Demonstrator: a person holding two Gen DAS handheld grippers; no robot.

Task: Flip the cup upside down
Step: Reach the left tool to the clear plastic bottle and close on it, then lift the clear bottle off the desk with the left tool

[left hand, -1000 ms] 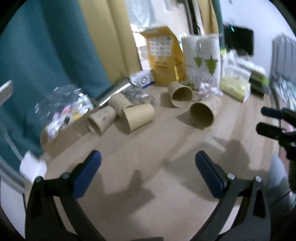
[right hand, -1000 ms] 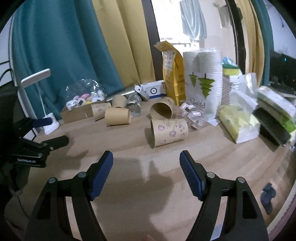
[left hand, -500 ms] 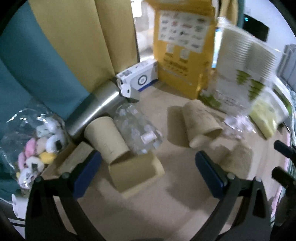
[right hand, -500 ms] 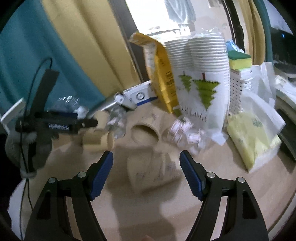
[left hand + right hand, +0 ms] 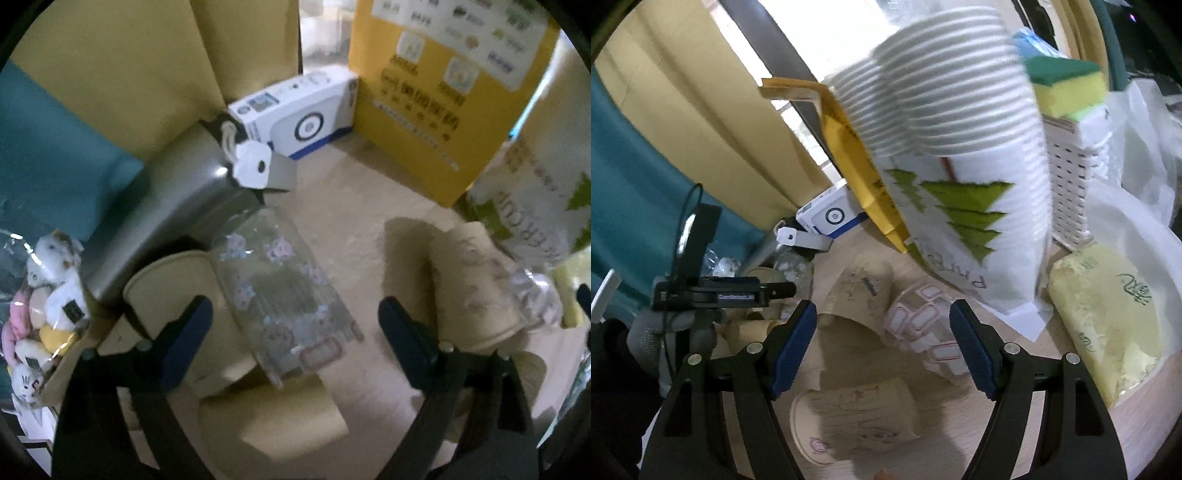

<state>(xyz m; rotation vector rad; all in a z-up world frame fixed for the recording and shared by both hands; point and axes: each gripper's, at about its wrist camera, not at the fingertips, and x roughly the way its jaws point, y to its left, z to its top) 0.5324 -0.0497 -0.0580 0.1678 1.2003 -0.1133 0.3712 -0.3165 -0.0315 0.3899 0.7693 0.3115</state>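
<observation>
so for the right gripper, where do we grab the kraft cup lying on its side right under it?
Pinch the kraft cup across its mid-wall, coming from above. It lies on its side, rim toward the camera's left, so the curved wall faces up; the open right gripper already straddles it.

My desk (image 5: 351, 206) is a pale tan surface crowded with things. Several brown paper cups lie on their sides on it: one (image 5: 857, 417) below my right jaws, another (image 5: 857, 291) just behind it. A clear printed glass (image 5: 280, 299) also lies tipped over, beside a steel flask (image 5: 177, 206). A yellow bag (image 5: 436, 92), a white box (image 5: 295, 107) and a sleeve of white cups (image 5: 960, 184) stand at the back.
</observation>
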